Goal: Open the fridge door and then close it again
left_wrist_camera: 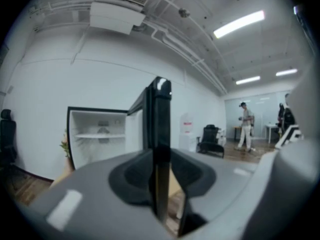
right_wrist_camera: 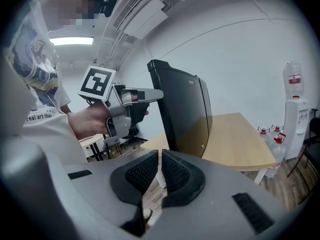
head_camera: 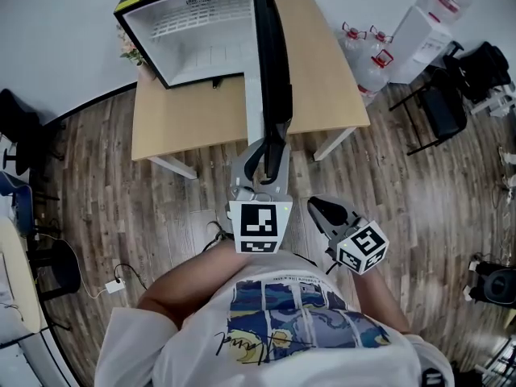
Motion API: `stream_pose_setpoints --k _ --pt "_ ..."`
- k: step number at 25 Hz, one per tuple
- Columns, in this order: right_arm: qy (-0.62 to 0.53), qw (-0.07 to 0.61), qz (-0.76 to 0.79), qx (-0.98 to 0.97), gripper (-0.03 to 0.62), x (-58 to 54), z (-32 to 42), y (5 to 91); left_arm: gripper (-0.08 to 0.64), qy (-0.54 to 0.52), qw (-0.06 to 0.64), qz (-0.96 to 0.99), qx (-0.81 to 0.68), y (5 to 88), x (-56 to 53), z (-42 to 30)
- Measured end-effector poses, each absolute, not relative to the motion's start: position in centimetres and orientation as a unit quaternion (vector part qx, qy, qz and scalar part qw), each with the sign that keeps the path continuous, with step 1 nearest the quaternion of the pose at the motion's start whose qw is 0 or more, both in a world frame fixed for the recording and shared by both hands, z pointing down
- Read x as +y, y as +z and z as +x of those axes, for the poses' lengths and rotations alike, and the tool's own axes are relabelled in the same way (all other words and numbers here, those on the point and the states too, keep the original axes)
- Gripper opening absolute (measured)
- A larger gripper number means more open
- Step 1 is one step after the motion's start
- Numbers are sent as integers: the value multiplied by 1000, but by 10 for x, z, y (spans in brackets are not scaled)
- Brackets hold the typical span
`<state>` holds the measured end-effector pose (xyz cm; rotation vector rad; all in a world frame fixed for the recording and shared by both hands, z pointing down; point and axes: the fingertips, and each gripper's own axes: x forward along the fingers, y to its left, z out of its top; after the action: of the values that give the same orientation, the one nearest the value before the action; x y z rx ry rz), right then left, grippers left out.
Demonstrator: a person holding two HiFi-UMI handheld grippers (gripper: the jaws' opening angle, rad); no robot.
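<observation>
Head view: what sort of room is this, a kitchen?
Probably an office or workroom, not a kitchen: a small fridge stands open on a wooden table, with a water dispenser, spare bottles and office chairs nearby.

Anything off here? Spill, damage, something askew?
Nothing stands out. The fridge stands upright on the table. Its door is swung wide open, with the left gripper closed on the free edge, which fits the task. No spill or damage shows.
</observation>
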<state>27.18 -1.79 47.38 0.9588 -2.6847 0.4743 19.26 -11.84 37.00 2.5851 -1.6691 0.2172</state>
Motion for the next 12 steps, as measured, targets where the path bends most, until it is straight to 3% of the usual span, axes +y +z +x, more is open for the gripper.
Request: stream_pose_setpoints --k 12 --pt "161 118 356 -913 28 -15 306 477 109 67 29 848 -525 370 -123 234"
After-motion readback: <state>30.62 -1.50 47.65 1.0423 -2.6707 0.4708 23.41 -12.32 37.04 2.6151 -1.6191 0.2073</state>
